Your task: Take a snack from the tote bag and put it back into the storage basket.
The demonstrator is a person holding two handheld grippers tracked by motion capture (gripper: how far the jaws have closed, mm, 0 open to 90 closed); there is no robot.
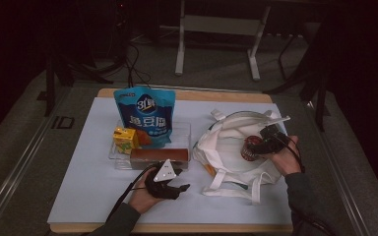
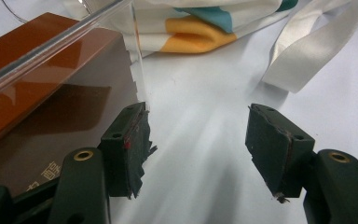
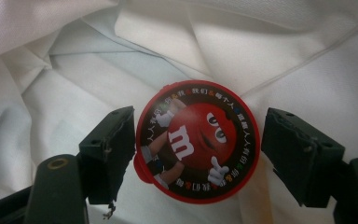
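I am looking down at a pale blue table mat (image 1: 78,187) where I work two handheld grippers. My right gripper (image 3: 198,154) hangs over the open mouth of a white cloth tote bag (image 1: 226,147), and its black jaws stand wide, gripping nothing. Between them sits a round red M&M's candy tub with a cartoon lid (image 3: 198,147), lying on the bag's white lining. The jaw at the left of the right gripper view looks to be touching the tub's rim, or nearly so; the other jaw stands clear with a gap of cloth showing.

My judgement is that the tub has been let go inside the bag. The risk now is the withdrawal: if I pull back with that near jaw against the rim, I could drag or tip the tub, or snag a fold of loose cloth and pull the bag mouth shut.

My left gripper (image 2: 198,144) rests low on the mat, its jaws partly open and empty. Just outside its left jaw is the wall of a clear plastic tray (image 2: 137,70) holding a long brown rectangular box (image 2: 42,93). A white bag strap (image 2: 307,51) lies ahead of its right jaw. Moving forward carelessly could nudge the tray or catch that strap
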